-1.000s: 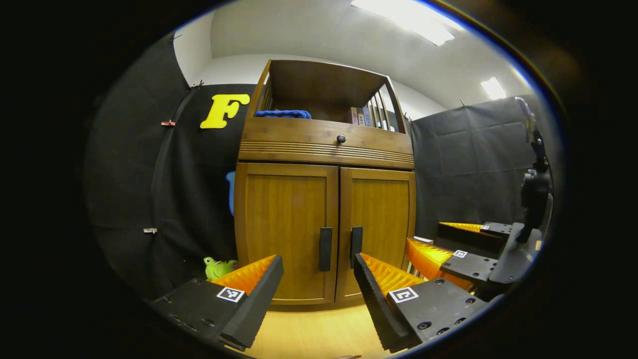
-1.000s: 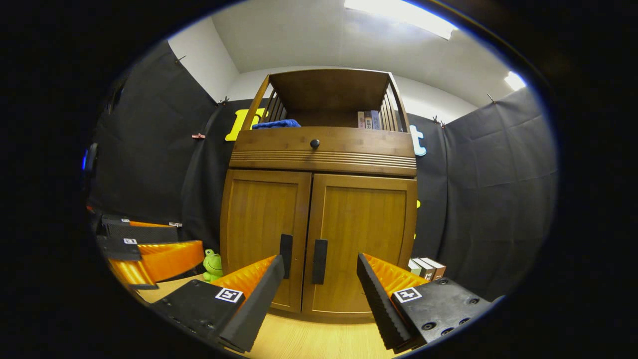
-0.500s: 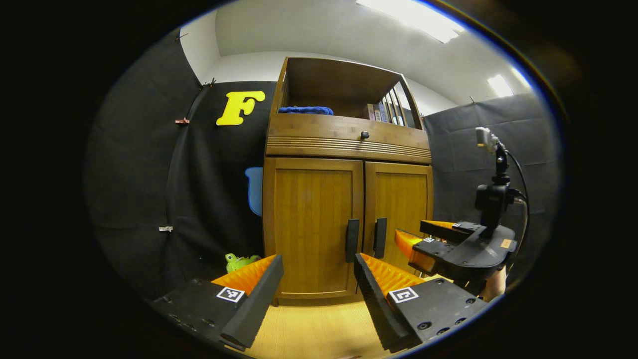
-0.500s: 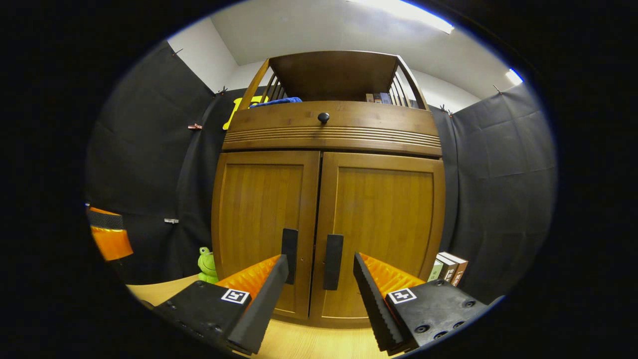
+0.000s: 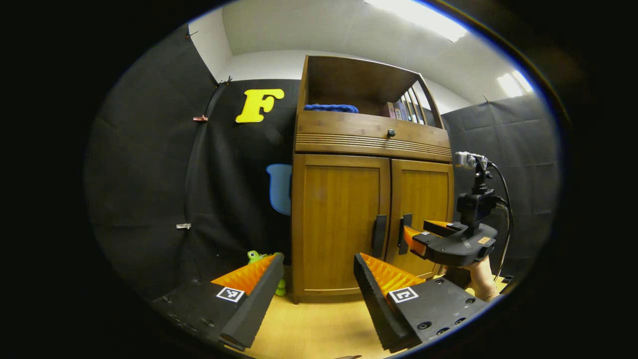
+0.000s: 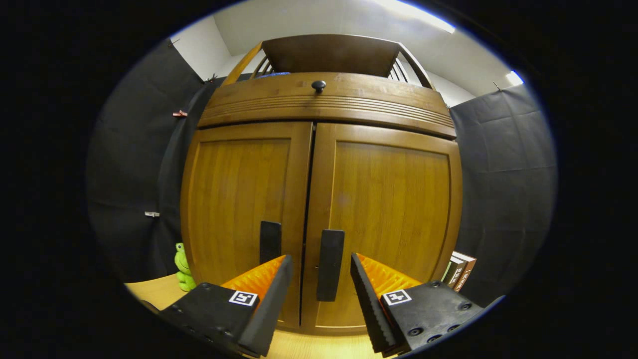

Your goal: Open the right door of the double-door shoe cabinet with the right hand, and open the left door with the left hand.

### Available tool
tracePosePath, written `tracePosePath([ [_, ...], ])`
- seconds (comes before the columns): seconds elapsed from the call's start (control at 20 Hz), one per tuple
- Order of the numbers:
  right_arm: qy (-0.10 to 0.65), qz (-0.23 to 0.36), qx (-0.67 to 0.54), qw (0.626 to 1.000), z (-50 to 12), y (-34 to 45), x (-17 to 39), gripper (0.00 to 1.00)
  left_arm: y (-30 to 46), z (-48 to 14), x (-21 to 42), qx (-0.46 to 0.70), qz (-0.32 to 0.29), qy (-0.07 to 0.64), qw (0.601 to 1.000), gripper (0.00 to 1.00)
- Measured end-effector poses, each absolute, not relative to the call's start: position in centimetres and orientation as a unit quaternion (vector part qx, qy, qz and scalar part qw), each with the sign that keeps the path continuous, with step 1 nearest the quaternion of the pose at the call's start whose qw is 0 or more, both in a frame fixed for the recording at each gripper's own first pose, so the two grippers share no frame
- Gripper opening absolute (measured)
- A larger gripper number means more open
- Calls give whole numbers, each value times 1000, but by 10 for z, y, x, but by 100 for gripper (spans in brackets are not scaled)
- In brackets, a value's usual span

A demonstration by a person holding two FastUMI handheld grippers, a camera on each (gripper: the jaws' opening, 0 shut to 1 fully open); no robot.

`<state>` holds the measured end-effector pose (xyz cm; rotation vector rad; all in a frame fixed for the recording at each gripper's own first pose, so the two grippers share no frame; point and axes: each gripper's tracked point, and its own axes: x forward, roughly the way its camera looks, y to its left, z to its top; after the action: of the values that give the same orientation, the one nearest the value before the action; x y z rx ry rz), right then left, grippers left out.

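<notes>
Two doors, both shut; step in hand is the approach to the right one, nothing gripped.

Cabinet [image 6: 319, 199] stands on the wood counter [image 5: 319, 329], dead ahead at 12 in the right gripper view, off toward 1 in the left gripper view. Right door [image 6: 394, 219] and left door [image 6: 239, 199] meet at the centre seam, flush, no gap opened.

Right gripper [image 6: 319, 284]: fingers spread wide, holding nothing. Right handle [image 6: 330, 264], a black vertical bar, sits between the two fingertips at 12, but looks to be ahead of them, not yet inside the grip; contact can't be confirmed. In the left gripper view that gripper [image 5: 416, 239] shows at 3, tips just beside the handle [image 5: 404, 233], with a hand [image 5: 481, 279] under it.

Left gripper [image 5: 319, 289]: fingers also released, empty, well back from the cabinet. Left handle [image 5: 380, 235] lies up at 1 from its tips, so it's not lined up.

Next, my read: right gripper eases forward until the bar is between the pads, closes on it, then pulls back along an arc swinging toward 3, hinge on the outer edge. Left gripper needs to shift toward 1 to centre on its own bar first.

Small stuff: green frog toy [image 6: 183, 267] at 9 by the cabinet foot, books [image 6: 461, 271] at 3.
</notes>
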<state>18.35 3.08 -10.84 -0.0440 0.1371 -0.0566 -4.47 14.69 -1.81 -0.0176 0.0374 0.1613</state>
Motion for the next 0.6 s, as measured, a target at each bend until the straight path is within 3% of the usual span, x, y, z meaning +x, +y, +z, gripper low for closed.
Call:
tracePosePath([
  [0.05, 77, -30, -23, 996, -118, 31, 190, 77, 151, -15, -46, -12, 85, 15, 996, 89],
  [0.35, 105, -42, -32, 993, -154, 24, 219, 77, 177, -9, -52, -13, 110, 5, 994, 89],
  [0.4, 106, -43, -28, 993, -156, 22, 223, 65, 180, -10, -53, -12, 114, 6, 993, 89],
  [0.6, 111, -44, -5, 993, -164, 19, 233, 64, 183, -13, -52, -8, 122, 9, 992, 90],
])
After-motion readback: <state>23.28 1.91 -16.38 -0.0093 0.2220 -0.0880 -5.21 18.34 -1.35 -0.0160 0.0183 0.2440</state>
